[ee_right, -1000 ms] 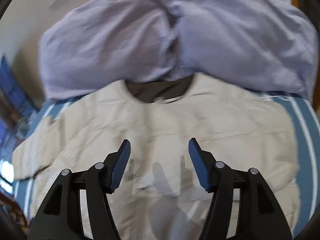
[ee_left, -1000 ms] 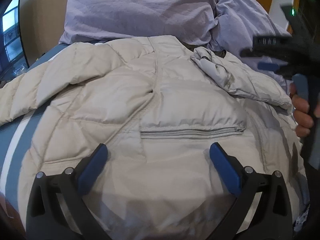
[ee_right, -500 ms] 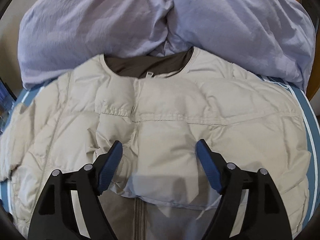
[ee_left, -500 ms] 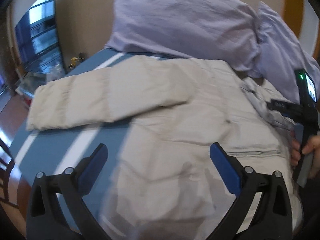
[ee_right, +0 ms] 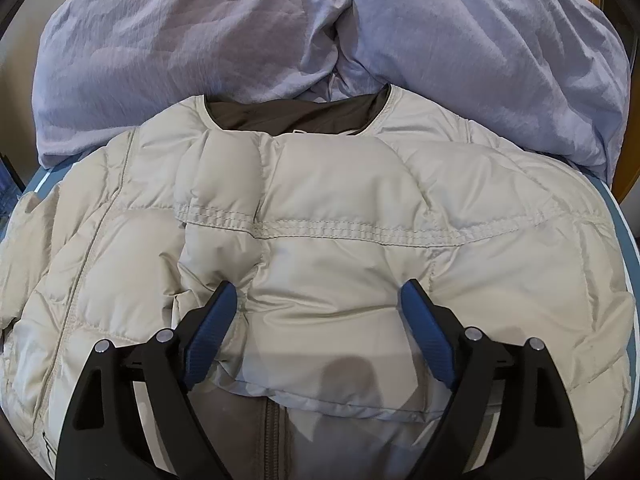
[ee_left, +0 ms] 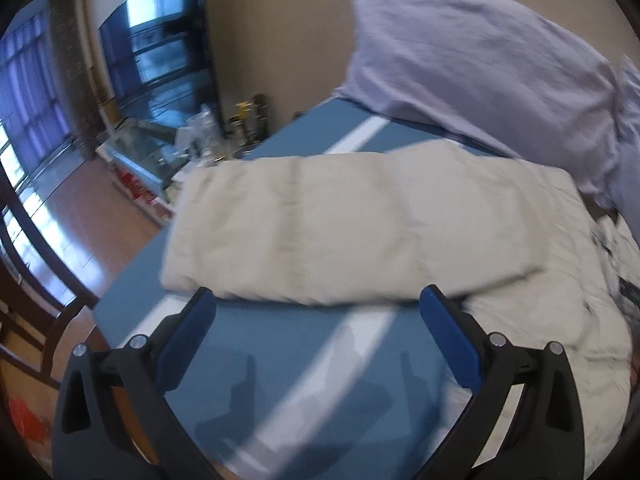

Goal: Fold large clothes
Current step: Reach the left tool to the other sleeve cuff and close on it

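Observation:
A beige puffer jacket (ee_right: 340, 184) lies front up on the bed, its brown-lined collar (ee_right: 296, 114) toward the pillows. My right gripper (ee_right: 319, 285) hovers low over the chest. Its jaws are opening, with a puffy fold of the jacket between the fingertips and no pad pressing on it. In the left wrist view the jacket's sleeve (ee_left: 340, 232) stretches out to the left across the blue sheet. My left gripper (ee_left: 318, 292) stands open just short of that sleeve's near edge, above the sheet, with nothing in it. The jacket's body (ee_left: 560, 280) lies to its right.
Two lilac pillows (ee_right: 200, 40) lie behind the collar. The blue sheet with white stripes (ee_left: 320, 380) ends at the bed's left edge. Beyond that edge are a wooden floor (ee_left: 80, 220), a low cabinet with bottles (ee_left: 208, 136) and a dark screen (ee_left: 160, 48).
My left gripper has swung left from the jacket's pocket area to the outstretched sleeve and bed edge. The right gripper has come down closer to the jacket's chest, and its jaws have widened.

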The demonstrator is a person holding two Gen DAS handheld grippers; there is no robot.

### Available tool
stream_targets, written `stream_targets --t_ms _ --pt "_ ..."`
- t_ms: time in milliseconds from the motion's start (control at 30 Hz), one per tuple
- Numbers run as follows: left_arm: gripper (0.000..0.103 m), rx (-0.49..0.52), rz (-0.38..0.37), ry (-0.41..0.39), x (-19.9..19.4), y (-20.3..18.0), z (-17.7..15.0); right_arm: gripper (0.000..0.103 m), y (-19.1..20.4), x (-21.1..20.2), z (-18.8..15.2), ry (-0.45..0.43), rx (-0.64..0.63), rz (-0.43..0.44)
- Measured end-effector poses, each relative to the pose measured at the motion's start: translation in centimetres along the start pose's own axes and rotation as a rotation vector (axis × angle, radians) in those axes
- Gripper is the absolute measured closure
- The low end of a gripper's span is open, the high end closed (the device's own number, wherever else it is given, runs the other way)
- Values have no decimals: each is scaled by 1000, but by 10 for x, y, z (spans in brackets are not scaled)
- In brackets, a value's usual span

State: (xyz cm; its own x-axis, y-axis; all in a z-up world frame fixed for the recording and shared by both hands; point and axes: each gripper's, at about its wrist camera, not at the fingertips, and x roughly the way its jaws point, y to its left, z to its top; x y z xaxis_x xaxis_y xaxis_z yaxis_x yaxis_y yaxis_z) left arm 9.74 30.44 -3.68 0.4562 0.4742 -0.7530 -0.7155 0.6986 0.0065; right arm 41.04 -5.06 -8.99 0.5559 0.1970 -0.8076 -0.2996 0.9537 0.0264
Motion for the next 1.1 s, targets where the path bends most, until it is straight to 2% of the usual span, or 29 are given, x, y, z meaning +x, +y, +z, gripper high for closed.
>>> stream_targets --t_ms 100,200,267,367,900,1100 --pt "2 -43 52 14 14 29 11 17 -1 0 0 -5 1 4" --pt "11 -96 94 60 34 56 19 17 -2 0 0 -9 4 8" --pt "20 -157 81 109 48 74 22 17 -1 0 0 -11 5 9" --pt "24 -198 84 139 63 90 22 17 -1 0 0 -14 6 13" --pt "32 -242 37 120 79 93 15 16 0 0 0 -23 13 14" --pt "59 -238 20 107 79 86 17 16 -1 -1 -1 -32 18 13"
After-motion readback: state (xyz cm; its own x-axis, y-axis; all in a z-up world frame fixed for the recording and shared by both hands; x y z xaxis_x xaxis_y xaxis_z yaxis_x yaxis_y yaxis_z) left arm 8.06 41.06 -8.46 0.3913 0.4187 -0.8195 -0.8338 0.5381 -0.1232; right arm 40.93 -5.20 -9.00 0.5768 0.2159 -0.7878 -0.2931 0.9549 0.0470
